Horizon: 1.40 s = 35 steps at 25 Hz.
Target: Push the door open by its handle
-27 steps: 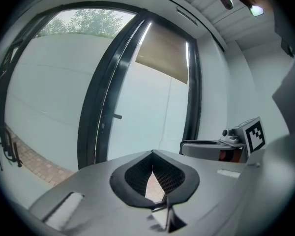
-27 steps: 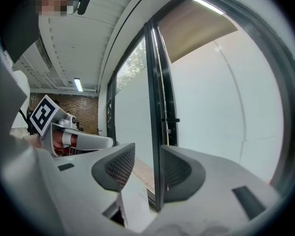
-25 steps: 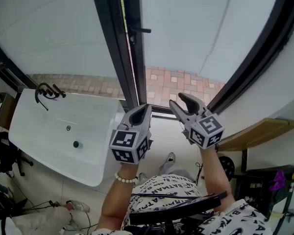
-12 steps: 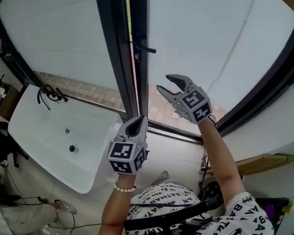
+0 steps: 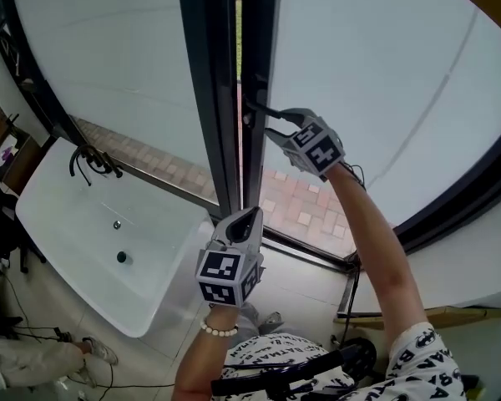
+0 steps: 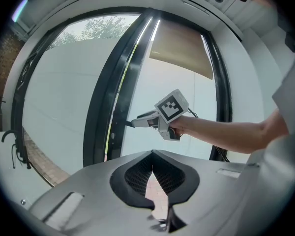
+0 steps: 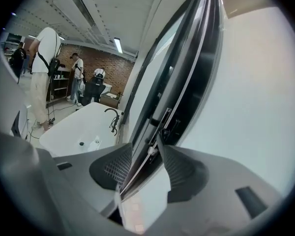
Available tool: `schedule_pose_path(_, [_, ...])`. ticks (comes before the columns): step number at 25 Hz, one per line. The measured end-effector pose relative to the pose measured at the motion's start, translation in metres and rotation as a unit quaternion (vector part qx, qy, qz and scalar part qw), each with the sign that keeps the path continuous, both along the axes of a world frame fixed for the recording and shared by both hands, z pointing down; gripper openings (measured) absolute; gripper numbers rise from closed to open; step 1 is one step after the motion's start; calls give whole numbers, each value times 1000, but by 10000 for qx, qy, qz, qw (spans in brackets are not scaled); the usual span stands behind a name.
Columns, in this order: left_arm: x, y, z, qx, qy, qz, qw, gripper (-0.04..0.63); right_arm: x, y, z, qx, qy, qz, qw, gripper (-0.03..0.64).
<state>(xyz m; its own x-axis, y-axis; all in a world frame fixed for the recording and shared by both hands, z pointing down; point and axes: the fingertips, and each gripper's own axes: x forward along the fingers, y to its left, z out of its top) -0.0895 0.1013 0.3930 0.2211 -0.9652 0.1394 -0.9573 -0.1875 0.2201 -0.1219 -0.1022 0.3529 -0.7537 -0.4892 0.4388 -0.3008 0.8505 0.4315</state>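
Observation:
The dark-framed glass door [image 5: 255, 57] stands in the middle of the head view. Its black lever handle [image 5: 257, 107] sticks out to the right. My right gripper [image 5: 271, 124] is raised to it, open, with its fingertips either side of the handle's end; whether they touch it I cannot tell. In the right gripper view the jaws [image 7: 145, 149] stand apart, straddling the door's edge just below the handle [image 7: 171, 124]. The left gripper view shows the right gripper [image 6: 135, 123] level with the handle [image 6: 124, 124]. My left gripper [image 5: 249, 215] hangs lower by the frame, shut and empty [image 6: 151, 156].
A white bathtub [image 5: 100, 232] with a black tap [image 5: 88, 161] stands left of the door, also seen as the bathtub [image 7: 83, 127] in the right gripper view. People [image 7: 44, 73] stand in the room behind. Brick paving [image 5: 309, 199] lies beyond the glass.
My right gripper has risen from low by my body up and forward to the door handle. The left gripper has stayed low. The head view has tilted upward.

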Motion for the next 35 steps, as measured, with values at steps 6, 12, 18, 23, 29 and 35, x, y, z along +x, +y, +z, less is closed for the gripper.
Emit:
schedule_pose_path(6, [-16, -36, -8, 42, 53, 153, 9999, 0, -26, -39, 8, 21, 475, -73, 9988, 221])
schedule_pose_path(12, [-30, -71, -13, 47, 23, 259, 9997, 0, -45, -60, 30, -259, 732, -175, 9968, 161])
schedule_pose_path(18, [-31, -95, -5, -4, 67, 375, 9993, 0, -49, -59, 35, -446, 558, -148, 9973, 86])
schedule_pose_path(23, [-32, -116, -6, 9, 155, 479, 9987, 0, -52, -58, 35, -631, 269, -119, 9976, 83])
schedule_pose_path(29, [-25, -132, -7, 3, 189, 642, 9978, 0, -53, -64, 36, -881, 149, -191, 9958, 80])
schedule_pose_path(35, [-19, -148, -5, -5, 175, 816, 9965, 0, -47, -87, 45, -1131, 66, -25, 9936, 77])
